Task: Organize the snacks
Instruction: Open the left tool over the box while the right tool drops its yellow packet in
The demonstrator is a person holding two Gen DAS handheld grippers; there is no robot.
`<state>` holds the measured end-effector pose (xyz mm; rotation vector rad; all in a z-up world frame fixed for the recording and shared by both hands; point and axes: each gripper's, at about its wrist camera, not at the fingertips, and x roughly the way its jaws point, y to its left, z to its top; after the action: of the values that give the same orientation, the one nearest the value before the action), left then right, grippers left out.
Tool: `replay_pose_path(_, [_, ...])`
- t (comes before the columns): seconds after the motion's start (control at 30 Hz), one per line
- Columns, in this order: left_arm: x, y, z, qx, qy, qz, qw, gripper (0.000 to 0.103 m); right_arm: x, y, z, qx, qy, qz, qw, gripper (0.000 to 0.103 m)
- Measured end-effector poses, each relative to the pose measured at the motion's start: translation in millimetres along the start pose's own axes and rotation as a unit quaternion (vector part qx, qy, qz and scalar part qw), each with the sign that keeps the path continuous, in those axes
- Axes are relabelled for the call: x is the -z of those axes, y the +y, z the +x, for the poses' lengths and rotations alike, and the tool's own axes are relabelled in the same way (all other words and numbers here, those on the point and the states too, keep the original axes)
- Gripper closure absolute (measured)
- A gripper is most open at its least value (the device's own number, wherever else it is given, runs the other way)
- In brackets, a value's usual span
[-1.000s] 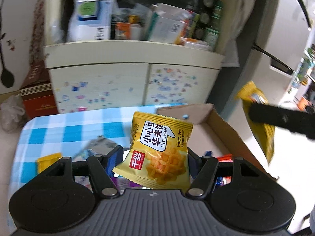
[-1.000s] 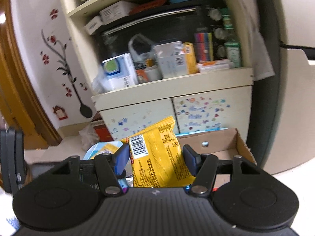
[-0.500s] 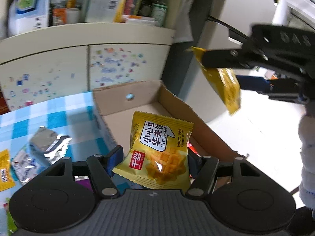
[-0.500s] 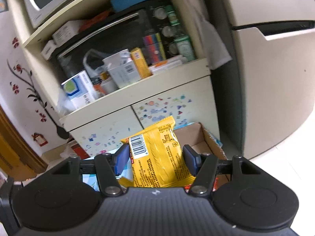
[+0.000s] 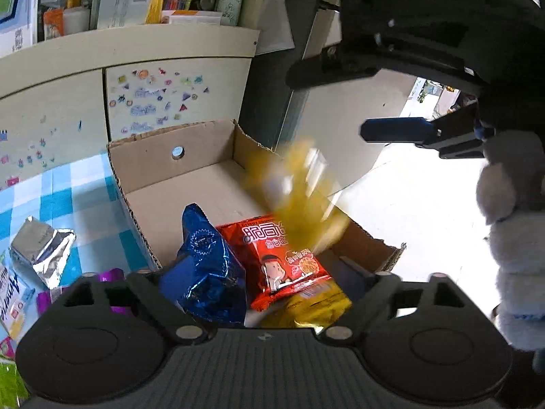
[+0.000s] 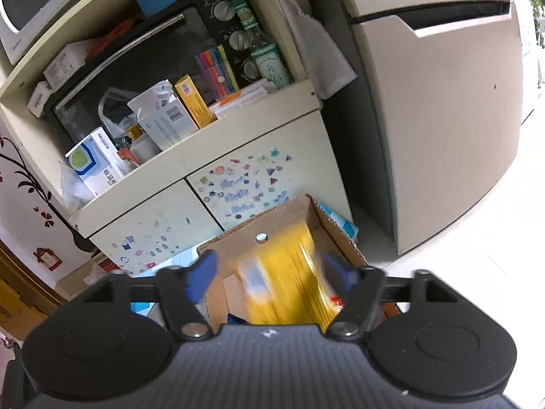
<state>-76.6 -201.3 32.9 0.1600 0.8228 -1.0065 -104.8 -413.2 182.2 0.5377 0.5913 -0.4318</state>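
Behind everything stands a cream cabinet (image 6: pixel 218 184) with sticker-covered doors and a shelf crowded with boxes and jars, and we take the open cardboard box (image 5: pixel 204 156) in front of it as our landmark; it sits at the edge of a blue-and-white checked tablecloth (image 5: pixel 68 187). Our left gripper (image 5: pixel 259 293) hangs over the near end of the box with its jaws spread wide and nothing between them. Inside the box, at that near end, lie a blue foil packet (image 5: pixel 207 266), a red snack packet (image 5: pixel 279 255) and a yellow packet (image 5: pixel 316 306) just beneath the red one. Above the right wall of the box we see a blurred yellow snack bag (image 5: pixel 299 197) in the air, touching neither gripper. Our right gripper (image 6: pixel 272 272) is above the box as well, its blue fingers (image 6: pixel 201 272) parted wide, and in its own view the same yellow bag (image 6: pixel 282 272) streaks between them without either finger touching it. To the left of the box, on the cloth, a silver foil pack (image 5: pixel 41 248) lies near some purple wrappers (image 5: pixel 112 279). To the right of the box we see pale floor and a tall beige appliance (image 6: pixel 442 119)
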Motion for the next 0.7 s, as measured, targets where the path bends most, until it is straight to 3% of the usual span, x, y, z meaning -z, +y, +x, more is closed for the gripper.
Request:
replay_pose_path(0.17, [-1.0, 8.8, -8.7, 0.012, -0.004, -0.038, 0.9992, 0.006, 0.6, 6.0, -1.6, 0.004, -0.017, -0.012, 1.000, 0.020])
replay_pose_path(0.4, [0.1, 16.9, -29.2, -0.011, -0.016, -0.061, 0.9979, 0.001, 3.6, 13.4, -2.8, 0.007, -0.034, -0.019, 0.999, 0.020])
replay_pose_path(0.7, [-1.9, 44.3, -68.5, -0.056, -0.026, -0.071, 0.9956, 0.001, 10.1, 34.3, 1.2, -0.035, -0.024, -0.063, 0.997, 0.019])
